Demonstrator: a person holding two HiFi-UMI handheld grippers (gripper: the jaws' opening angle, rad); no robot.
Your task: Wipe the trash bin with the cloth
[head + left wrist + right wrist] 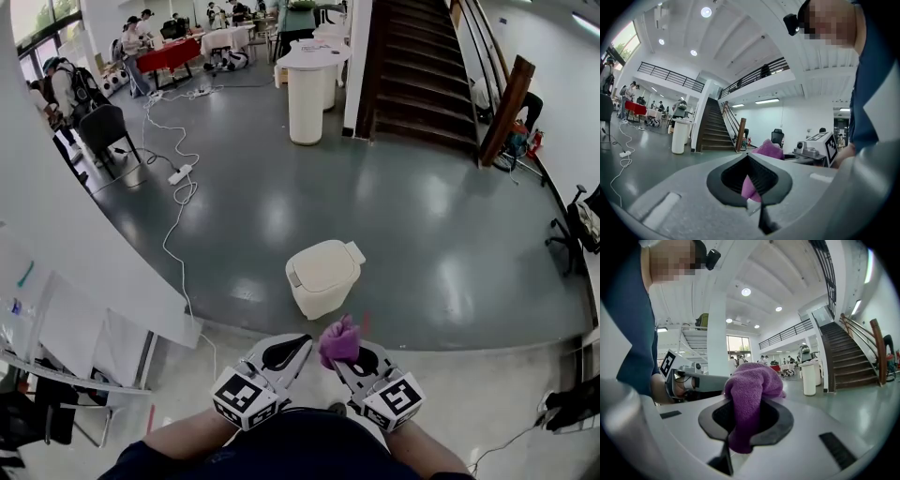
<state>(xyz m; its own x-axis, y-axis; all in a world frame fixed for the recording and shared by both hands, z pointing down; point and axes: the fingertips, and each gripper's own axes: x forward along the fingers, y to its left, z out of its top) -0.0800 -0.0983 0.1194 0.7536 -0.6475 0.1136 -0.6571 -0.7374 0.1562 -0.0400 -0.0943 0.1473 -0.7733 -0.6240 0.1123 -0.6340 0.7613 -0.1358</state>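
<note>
Right gripper [351, 355] clamped on bunched purple terry cloth [338, 341]. Left gripper [298, 345] jaws together on a pink sliver, probably a cloth corner. Cream lidded plastic trash bin [323, 277] is straight ahead of both tips, down on the floor.

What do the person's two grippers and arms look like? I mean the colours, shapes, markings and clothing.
The left gripper and the right gripper both have light grey, wedge-shaped bodies, with black ribbed pads lining the tongs. Each carries a white cube with black square markers: the left cube and the right cube. The person wears dark navy short sleeves.
</note>
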